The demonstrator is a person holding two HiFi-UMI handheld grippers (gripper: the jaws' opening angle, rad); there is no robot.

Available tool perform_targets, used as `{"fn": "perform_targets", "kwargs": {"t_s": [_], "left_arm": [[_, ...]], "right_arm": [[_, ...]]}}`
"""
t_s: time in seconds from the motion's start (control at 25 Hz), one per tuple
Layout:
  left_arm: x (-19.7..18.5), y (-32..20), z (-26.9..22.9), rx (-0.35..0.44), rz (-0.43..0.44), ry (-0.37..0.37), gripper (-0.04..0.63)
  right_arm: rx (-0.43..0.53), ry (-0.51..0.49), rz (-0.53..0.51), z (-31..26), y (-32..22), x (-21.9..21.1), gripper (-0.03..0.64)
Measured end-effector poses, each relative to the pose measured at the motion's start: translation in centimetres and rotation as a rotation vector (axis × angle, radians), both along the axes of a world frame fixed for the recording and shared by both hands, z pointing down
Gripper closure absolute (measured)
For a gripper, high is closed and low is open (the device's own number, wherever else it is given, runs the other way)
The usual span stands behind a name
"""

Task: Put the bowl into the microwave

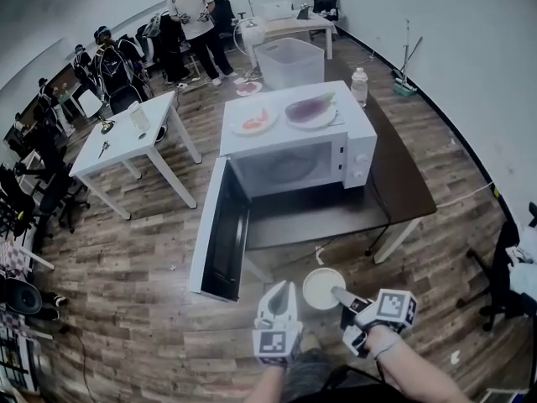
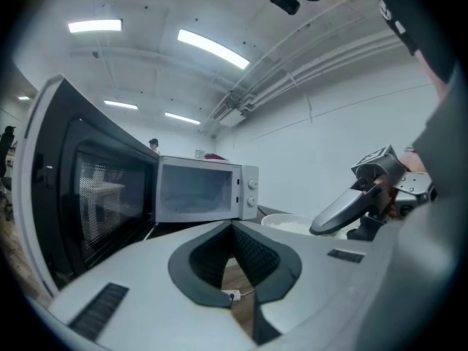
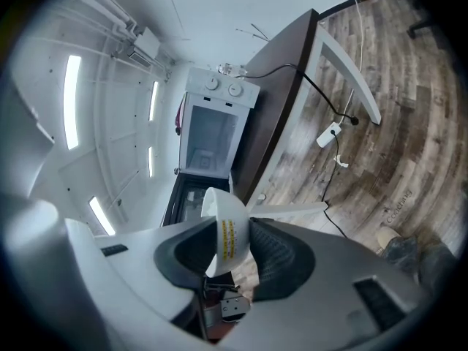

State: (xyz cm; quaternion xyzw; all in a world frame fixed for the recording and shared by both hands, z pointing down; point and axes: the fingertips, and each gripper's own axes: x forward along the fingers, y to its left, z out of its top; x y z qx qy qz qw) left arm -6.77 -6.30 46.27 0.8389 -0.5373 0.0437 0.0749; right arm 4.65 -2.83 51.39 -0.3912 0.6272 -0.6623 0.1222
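A white microwave (image 1: 352, 154) stands on a dark table (image 1: 403, 183), its door (image 1: 220, 235) swung wide open to the left and its cavity empty. Below the table's front edge, a white bowl (image 1: 321, 287) hangs in the air with my right gripper (image 1: 337, 293) shut on its rim. In the right gripper view the bowl (image 3: 227, 225) sits edge-on between the pads (image 3: 274, 251), with the microwave (image 3: 210, 131) far ahead. My left gripper (image 1: 283, 287) is just left of the bowl, jaws together and holding nothing. The left gripper view shows the open door (image 2: 80, 196), the microwave (image 2: 201, 190) and the bowl (image 2: 289, 224).
Two plates of food (image 1: 254, 120) (image 1: 310, 110) lie on the microwave's top. A plastic bottle (image 1: 359, 86) and a clear bin (image 1: 289, 61) stand behind it. A small white table (image 1: 126, 145) is at the left, people stand at the back, and a cable (image 3: 333, 134) hangs under the dark table.
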Motion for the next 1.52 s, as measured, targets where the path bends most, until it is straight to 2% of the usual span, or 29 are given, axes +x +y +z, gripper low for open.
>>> {"fn": "perform_targets", "kwargs": {"t_s": [0.28,0.44,0.6,0.76,1.08,1.28,1.52], "left_arm": [[-0.3,-3.1,0.9,-0.001,0.051,0.012,0.595],[-0.2,-5.2,1.7,0.013,0.051,0.026,0.595],[-0.4,-7.9,2.8,0.034,0.037,0.013,0.595],[-0.1,-10.0,3.5,0.055,0.015,0.024,0.595],[-0.8,-14.8,3.1,0.094,-0.028,0.020,0.595],[-0.8,-17.9,3.0,0.135,-0.044,-0.018,0.595],[-1.3,-21.3,2.2,0.150,-0.081,-0.051,0.595]], "right_arm": [[0.013,-0.016,0.027,0.2,-3.4,-0.8,0.488],[0.015,-0.003,0.018,0.9,-5.2,-0.8,0.488],[0.084,0.011,-0.034,1.2,-8.2,-1.3,0.488],[0.099,-0.011,-0.060,1.4,-10.9,-1.4,0.488],[0.281,0.076,-0.173,-0.2,-19.0,-2.0,0.488],[0.191,0.034,-0.111,0.5,-21.9,-2.3,0.488],[0.176,0.044,-0.071,0.2,-25.4,-2.6,0.488]]}}
